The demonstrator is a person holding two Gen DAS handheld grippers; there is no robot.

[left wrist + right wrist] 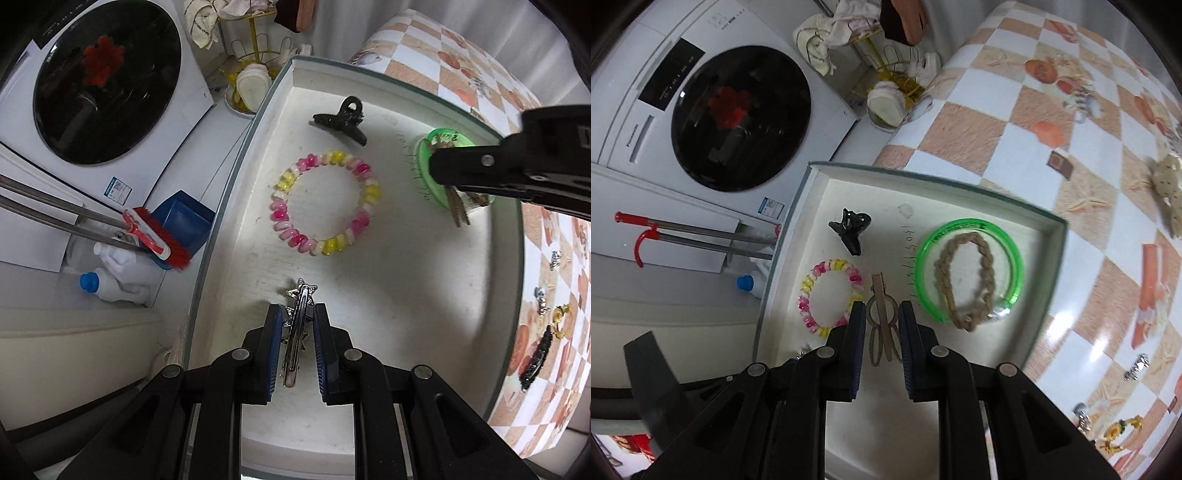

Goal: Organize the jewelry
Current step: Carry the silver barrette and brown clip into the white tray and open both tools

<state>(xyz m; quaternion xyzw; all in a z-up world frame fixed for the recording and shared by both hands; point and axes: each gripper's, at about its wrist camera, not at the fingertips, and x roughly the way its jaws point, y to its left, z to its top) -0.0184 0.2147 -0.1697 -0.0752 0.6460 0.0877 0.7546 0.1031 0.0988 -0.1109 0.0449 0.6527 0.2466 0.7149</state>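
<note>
A white tray with a grey-green rim lies on the checked table. In it are a pink and yellow spiral hair tie, a black claw clip and a green bangle. My left gripper points down over the tray's near part, shut on a silver star hair clip. My right gripper hangs over the bangle. In the right wrist view that gripper is shut on a tan hair clip, between the hair tie and the bangle. A braided tan cord lies inside the bangle.
More pieces lie on the checked cloth right of the tray: a black barrette, a yellow piece, small silver bits, a cream claw clip. Left of the table stand a washing machine, a red brush and a bottle.
</note>
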